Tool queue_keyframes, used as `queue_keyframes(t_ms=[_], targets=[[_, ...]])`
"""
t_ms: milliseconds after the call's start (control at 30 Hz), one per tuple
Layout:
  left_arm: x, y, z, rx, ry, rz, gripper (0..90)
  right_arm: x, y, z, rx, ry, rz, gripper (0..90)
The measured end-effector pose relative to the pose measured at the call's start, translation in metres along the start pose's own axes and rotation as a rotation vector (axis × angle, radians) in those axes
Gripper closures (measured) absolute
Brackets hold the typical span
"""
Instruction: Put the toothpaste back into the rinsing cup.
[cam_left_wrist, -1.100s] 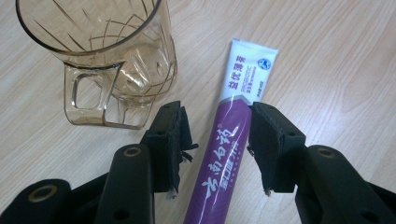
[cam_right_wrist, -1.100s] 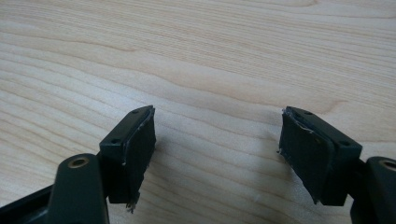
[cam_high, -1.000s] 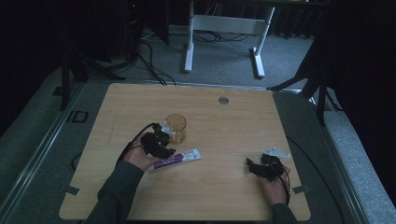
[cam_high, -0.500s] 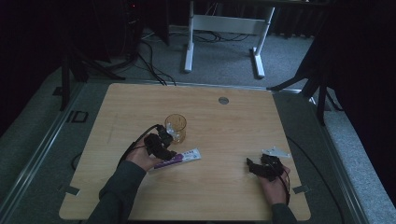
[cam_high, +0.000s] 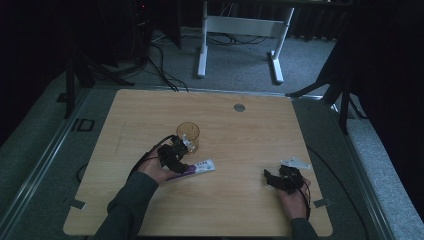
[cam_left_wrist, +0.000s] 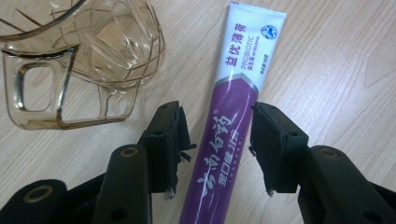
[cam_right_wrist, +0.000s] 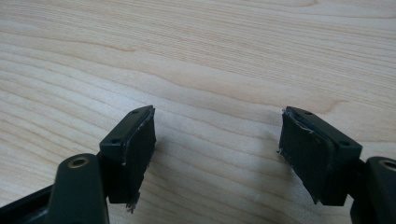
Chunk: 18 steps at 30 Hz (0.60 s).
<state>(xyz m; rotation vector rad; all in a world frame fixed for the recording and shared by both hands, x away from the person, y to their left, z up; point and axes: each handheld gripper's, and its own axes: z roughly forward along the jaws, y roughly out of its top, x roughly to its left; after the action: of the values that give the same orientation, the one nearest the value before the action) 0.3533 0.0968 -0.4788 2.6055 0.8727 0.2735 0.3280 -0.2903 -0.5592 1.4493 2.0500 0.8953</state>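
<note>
Here, toothpaste tube flat between spread left tool pads, untouched, glass mug beside

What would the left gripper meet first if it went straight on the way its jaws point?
The left gripper already straddles the toothpaste tube, jaws open. Going on, it would likely slide along the tube toward its flat end; the glass mug sits off to one side.
</note>
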Motion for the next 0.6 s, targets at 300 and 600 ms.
queue_keyframes(t_ms=[300, 600], targets=[[-0.001, 0.001, 0.007, 0.050, 0.015, 0.031, 52.8, 0.000, 0.000, 0.000, 0.001, 0.000, 0.001, 26.9], [-0.005, 0.005, 0.014, 0.082, 0.022, 0.057, 53.8, 0.000, 0.000, 0.000, 0.001, 0.001, 0.001, 26.9]])
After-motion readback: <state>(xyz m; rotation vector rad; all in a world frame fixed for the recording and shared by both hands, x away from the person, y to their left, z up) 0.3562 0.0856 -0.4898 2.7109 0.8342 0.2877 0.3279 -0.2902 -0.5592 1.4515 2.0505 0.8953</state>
